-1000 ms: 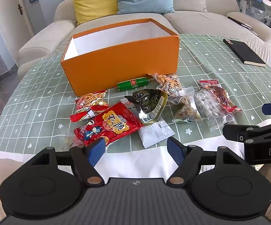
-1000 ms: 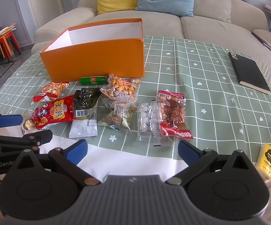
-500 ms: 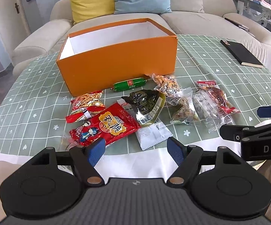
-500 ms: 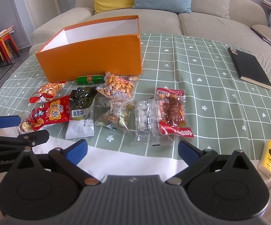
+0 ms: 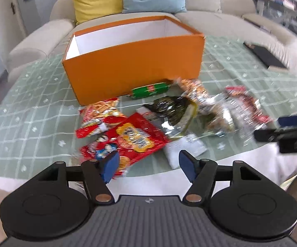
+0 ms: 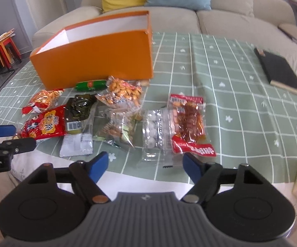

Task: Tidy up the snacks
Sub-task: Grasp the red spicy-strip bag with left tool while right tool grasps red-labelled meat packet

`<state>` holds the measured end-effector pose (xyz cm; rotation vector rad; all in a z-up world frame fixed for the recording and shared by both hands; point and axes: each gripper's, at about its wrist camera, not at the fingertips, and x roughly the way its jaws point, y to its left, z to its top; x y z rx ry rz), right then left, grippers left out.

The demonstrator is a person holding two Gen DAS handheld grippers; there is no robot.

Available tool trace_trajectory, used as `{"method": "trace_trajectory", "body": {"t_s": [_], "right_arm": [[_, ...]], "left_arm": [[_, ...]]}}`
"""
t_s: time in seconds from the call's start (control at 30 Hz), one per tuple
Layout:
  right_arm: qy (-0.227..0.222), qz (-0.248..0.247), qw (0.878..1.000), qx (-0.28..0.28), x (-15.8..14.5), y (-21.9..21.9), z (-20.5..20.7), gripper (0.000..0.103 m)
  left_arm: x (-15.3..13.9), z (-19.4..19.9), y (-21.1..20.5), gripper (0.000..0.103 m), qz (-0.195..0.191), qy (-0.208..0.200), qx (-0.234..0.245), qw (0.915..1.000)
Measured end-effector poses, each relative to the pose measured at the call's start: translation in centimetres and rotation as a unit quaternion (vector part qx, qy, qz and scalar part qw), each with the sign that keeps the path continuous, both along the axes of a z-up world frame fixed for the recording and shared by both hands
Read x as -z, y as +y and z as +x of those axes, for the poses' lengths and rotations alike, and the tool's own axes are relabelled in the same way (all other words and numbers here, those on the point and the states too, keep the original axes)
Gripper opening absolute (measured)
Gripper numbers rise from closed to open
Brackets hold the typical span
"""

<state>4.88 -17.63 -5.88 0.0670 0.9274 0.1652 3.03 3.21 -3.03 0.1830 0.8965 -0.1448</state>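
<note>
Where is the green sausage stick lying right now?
In both wrist views the green plastic-wrapped sausage stick lies on the green checked tablecloth against the front wall of the open orange cardboard box, left of the clear bag of orange nuts.

Both handheld grippers have pushed in toward the snack pile over the last second. The left gripper (image 5: 148, 162) has closed on the large red snack packet (image 5: 127, 142), whose near corner now lies behind its left blue fingertip (image 5: 110, 164) where it earlier lay just beyond the tips; its view is smeared by motion, unlike before. The right gripper (image 6: 145, 165) has advanced on the red meat-snack pack (image 6: 189, 121) and the clear pack of white pieces (image 6: 154, 129), whose near edges now sit between its spread blue tips. The orange box (image 6: 99, 55) looms larger in both views
</note>
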Motion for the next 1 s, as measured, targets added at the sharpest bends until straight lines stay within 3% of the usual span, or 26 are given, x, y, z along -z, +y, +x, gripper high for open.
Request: {"method": "trace_trajectory", "body": {"t_s": [0.13,0.3,0.57,0.77,1.0], "right_arm": [[0.002,-0.004,1.000,-0.003,0.5,0.2,1.0,0.076],[0.000,-0.019,1.000,0.009,1.3,-0.4,2.3,0.080],[-0.007,-0.035,0.998,0.048,2.5,-3.0,4.4,0.078],[0.005,-0.014,0.998,0.056,3.7,-3.8,6.6,0.078],[0.017,0.030,0.998,0.059,5.1,-4.5,7.5,0.081]], "left_arm": [[1.2,0.8,-0.4,0.078,0.064,0.001,0.018,0.9978],[3.1,1.6,-1.4,0.079,0.147,0.002,0.048,0.9879],[5.0,3.0,-1.6,0.079,0.173,0.020,0.063,0.9828],[5.4,4.3,-1.6,0.081,0.176,0.023,0.061,0.9822],[5.8,4.7,-2.7,0.086,0.217,-0.003,0.080,0.9730]]}}
